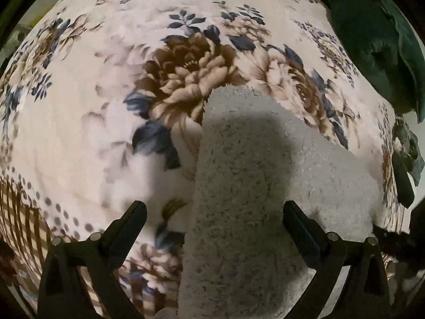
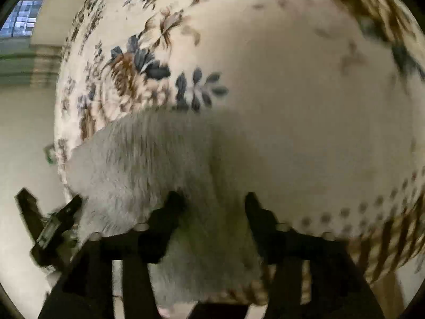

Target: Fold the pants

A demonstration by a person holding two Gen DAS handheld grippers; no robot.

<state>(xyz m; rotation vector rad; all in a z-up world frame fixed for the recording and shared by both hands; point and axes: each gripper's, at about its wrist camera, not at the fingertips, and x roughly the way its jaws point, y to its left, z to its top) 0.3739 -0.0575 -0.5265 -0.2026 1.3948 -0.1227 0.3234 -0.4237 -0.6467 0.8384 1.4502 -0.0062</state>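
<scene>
The pants (image 1: 239,186) are light grey and fuzzy, lying on a cream blanket with brown and blue flowers (image 1: 79,133). In the left wrist view they run from the lower middle up to a blunt end near the centre, with a dark shadow across them. My left gripper (image 1: 214,210) is open, its jaws straddling the fabric just above it. In the right wrist view the pants (image 2: 138,164) spread to the left and pass between the jaws. My right gripper (image 2: 214,200) is open over the fabric. The other gripper (image 2: 53,226) shows at the lower left.
A dark green cloth (image 1: 372,40) lies at the blanket's far right corner. The blanket's checked brown border (image 1: 18,212) runs along the left edge. In the right wrist view the bed edge (image 2: 59,133) drops to a pale floor (image 2: 24,133) on the left.
</scene>
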